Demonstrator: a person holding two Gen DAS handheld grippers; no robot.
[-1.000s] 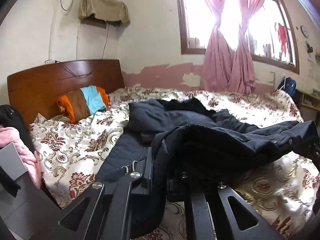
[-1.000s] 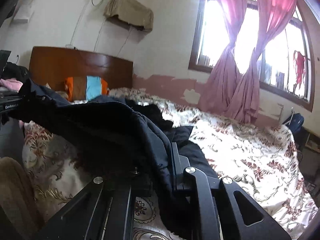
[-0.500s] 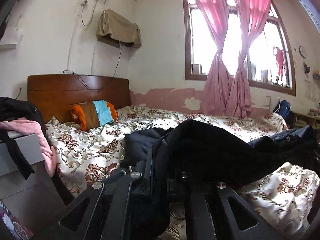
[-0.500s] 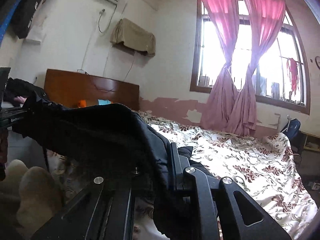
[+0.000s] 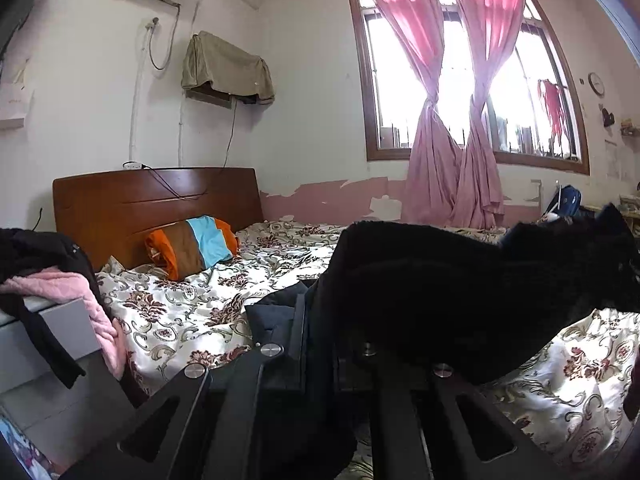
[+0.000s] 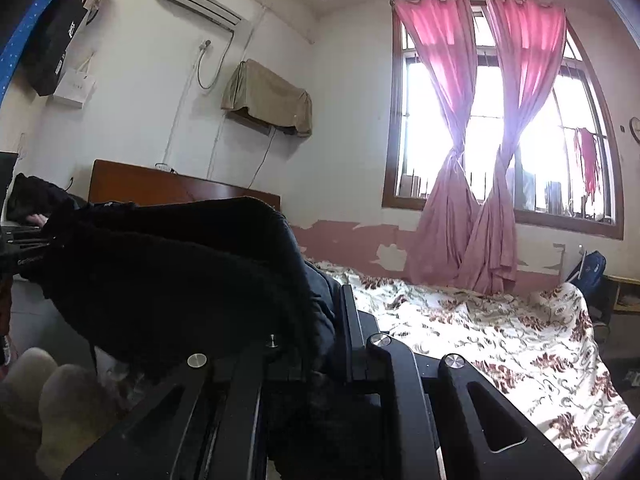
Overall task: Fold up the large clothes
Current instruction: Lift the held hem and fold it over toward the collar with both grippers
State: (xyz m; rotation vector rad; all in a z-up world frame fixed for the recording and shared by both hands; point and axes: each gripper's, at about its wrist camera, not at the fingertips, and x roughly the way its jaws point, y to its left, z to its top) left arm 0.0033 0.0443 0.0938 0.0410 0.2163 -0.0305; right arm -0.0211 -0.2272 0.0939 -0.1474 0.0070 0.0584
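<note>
A large black garment (image 5: 460, 288) hangs stretched between my two grippers, lifted above the bed (image 5: 192, 304). My left gripper (image 5: 320, 320) is shut on one edge of it; the cloth drapes over the jaws and runs off to the right. My right gripper (image 6: 324, 320) is shut on the other edge of the garment (image 6: 172, 264), which runs off to the left toward the other gripper. A lower fold of the garment still trails near the bed in the left wrist view.
The bed has a floral cover (image 6: 480, 332), a wooden headboard (image 5: 152, 204) and a striped pillow (image 5: 192, 246). Clothes lie piled on a grey cabinet (image 5: 48, 320) at left. A window with pink curtains (image 5: 452, 128) is behind. Feet in socks (image 6: 52, 400) show lower left.
Both grippers have risen and tilted up with the garment. It has come up off the bed and now hangs between them.
</note>
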